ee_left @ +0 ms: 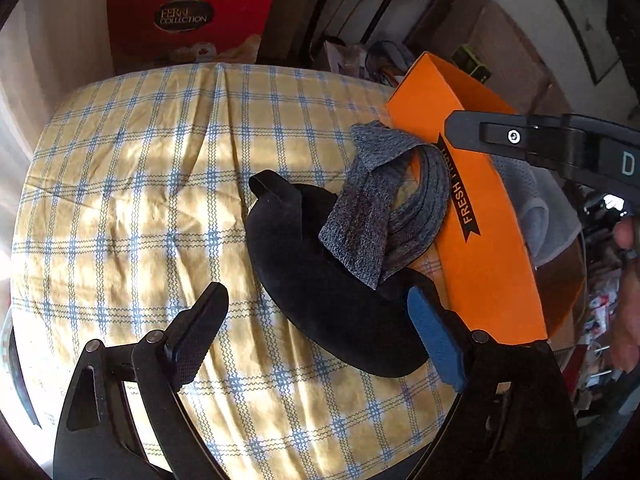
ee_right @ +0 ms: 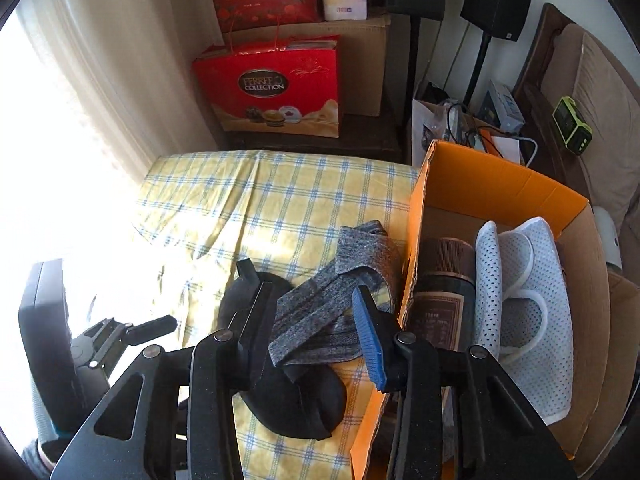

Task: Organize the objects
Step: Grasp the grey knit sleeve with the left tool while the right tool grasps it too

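A grey knit cloth (ee_right: 316,320) lies bunched on a black soft shoe (ee_right: 296,400) on the yellow checked cover (ee_right: 260,200), against the orange box (ee_right: 416,216). My right gripper (ee_right: 312,328) hangs over the cloth with the jaws partly apart. The cloth is between the fingers and I see no pad pressing it. In the left wrist view my left gripper (ee_left: 320,336) stands wide open at the near end of the black shoe (ee_left: 320,280), with the grey cloth (ee_left: 380,208) beyond. The right gripper's finger (ee_left: 472,136) reaches in over the orange box (ee_left: 488,240).
Inside the box stand a dark jar with a brown lid (ee_right: 440,280) and white mesh slippers (ee_right: 520,300). Behind the cover are a red gift bag (ee_right: 268,88), cardboard boxes and speakers on stands (ee_right: 496,0). A bright curtain (ee_right: 80,120) is on the left and a sofa (ee_right: 592,92) on the right.
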The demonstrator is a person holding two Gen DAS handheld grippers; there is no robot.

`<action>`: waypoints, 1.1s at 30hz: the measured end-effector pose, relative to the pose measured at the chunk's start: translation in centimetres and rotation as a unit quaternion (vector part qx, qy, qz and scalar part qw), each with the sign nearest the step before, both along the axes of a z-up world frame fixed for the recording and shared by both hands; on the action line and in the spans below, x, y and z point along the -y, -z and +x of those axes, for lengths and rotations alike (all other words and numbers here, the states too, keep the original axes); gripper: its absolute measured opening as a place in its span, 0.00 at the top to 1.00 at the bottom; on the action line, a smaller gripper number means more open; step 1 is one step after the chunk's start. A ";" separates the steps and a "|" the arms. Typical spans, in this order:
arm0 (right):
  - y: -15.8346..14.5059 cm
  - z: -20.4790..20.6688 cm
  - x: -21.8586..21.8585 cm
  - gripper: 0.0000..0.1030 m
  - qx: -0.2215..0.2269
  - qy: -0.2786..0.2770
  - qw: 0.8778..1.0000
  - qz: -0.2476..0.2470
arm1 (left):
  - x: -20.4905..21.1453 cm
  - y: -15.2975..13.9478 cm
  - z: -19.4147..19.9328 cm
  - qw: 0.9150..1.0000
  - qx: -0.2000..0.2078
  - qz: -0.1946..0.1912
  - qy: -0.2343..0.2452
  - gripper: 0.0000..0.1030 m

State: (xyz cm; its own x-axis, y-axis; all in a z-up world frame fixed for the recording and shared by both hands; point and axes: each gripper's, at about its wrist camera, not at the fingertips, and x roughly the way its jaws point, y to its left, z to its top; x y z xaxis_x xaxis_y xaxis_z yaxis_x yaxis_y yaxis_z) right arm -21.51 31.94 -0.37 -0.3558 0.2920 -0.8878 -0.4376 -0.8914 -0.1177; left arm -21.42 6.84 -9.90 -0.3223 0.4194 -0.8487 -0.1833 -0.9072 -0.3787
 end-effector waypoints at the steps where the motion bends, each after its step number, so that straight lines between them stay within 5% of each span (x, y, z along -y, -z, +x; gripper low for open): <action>1: 0.4 -0.5 -0.3 0.61 0.011 0.000 1.000 0.005 | -0.5 0.1 -0.2 1.000 0.001 -0.002 0.006 0.20; 6: 2.2 -2.8 -1.4 0.61 0.056 -0.006 0.998 0.029 | -2.1 0.8 -0.8 1.000 0.000 0.011 0.013 0.21; 11: 4.0 -4.5 -1.9 0.62 0.094 -0.012 0.994 0.052 | -2.9 1.8 -1.1 0.999 0.012 0.049 0.017 0.44; 18: 6.0 -5.4 -2.4 0.62 0.122 -0.012 0.991 0.053 | -3.5 2.5 -0.9 0.998 0.000 0.059 0.005 0.47; 22: 6.3 -5.2 -2.7 0.62 0.123 -0.007 0.991 0.049 | -3.9 2.8 -1.1 0.999 0.005 0.039 0.004 0.85; 24: 6.2 -5.1 -2.7 0.61 0.122 -0.006 0.991 0.051 | -3.9 2.8 -1.1 0.999 0.005 0.035 0.003 0.91; 33: 5.5 -4.4 -2.5 0.54 0.104 -0.005 0.994 0.038 | 0.3 0.7 -0.1 0.998 -0.015 0.053 -0.017 0.93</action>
State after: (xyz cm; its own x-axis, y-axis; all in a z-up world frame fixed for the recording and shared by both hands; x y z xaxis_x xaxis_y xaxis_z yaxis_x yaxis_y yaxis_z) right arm -25.93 34.41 -5.84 -0.1697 0.3584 -0.9180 -0.3879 -0.8806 -0.2721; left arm -21.56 6.56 -10.64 -0.3627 0.4950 -0.7896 -0.1653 -0.8680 -0.4682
